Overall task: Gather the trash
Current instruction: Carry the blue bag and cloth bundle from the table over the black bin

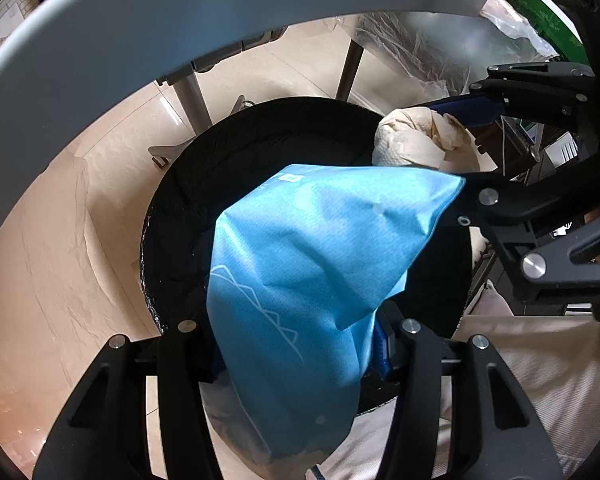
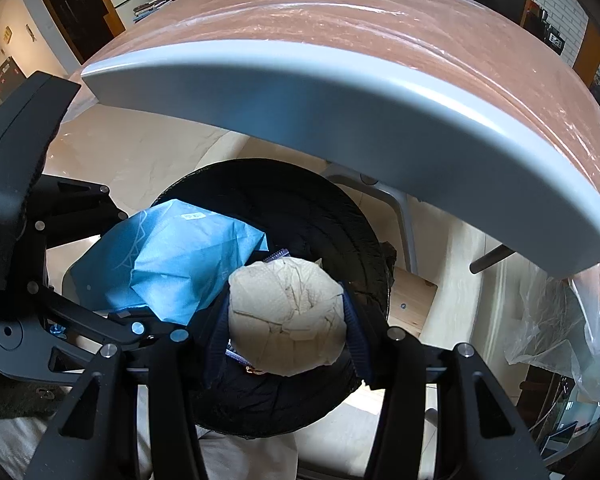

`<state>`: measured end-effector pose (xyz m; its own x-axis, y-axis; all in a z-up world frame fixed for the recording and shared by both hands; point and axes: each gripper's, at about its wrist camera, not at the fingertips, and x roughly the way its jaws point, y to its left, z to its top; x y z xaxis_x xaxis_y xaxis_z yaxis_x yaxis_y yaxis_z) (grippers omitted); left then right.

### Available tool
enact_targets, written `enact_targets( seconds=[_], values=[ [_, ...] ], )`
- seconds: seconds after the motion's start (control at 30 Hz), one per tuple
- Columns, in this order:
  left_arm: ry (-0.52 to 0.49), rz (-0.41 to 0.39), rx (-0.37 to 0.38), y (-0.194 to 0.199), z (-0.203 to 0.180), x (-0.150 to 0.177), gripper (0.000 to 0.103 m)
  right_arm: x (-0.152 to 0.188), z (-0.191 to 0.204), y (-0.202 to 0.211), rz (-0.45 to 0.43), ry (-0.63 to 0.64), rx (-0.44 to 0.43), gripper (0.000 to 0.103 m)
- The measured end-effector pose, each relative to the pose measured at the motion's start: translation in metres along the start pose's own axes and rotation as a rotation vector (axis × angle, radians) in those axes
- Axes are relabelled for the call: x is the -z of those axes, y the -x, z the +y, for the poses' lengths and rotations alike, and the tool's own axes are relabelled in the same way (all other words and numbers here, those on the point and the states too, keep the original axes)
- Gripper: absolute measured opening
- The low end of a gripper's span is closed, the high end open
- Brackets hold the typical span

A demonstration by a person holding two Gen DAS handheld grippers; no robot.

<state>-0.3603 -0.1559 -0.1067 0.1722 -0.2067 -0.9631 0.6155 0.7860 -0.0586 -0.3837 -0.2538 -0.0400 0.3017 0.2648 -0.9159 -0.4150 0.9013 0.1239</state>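
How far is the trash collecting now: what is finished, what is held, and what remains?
Done: nothing visibly lies in the black-lined trash bin yet. In hand: the left gripper holds a blue plastic wrapper, the right gripper a crumpled paper towel, both above the bin's mouth. Left: release both into it.

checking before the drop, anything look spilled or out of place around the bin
Nothing stands out. The left gripper holds the blue packet and the right gripper holds the crumpled paper wad, both over the black-lined bin. No trash shows on the visible floor.
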Motion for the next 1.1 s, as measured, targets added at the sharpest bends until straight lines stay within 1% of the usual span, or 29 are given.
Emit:
enact_targets(
  seconds=[0.4, 1.1],
  values=[
    [-0.003, 0.033, -0.013, -0.014, 0.004, -0.001, 0.054, 0.0, -0.005, -0.01, 0.01, -0.047, -0.002, 0.05],
    [-0.021, 0.055, -0.034, -0.022, 0.005, -0.002, 0.054, -0.004, -0.004, -0.022, 0.025, -0.047, 0.006, 0.05]
  ],
)
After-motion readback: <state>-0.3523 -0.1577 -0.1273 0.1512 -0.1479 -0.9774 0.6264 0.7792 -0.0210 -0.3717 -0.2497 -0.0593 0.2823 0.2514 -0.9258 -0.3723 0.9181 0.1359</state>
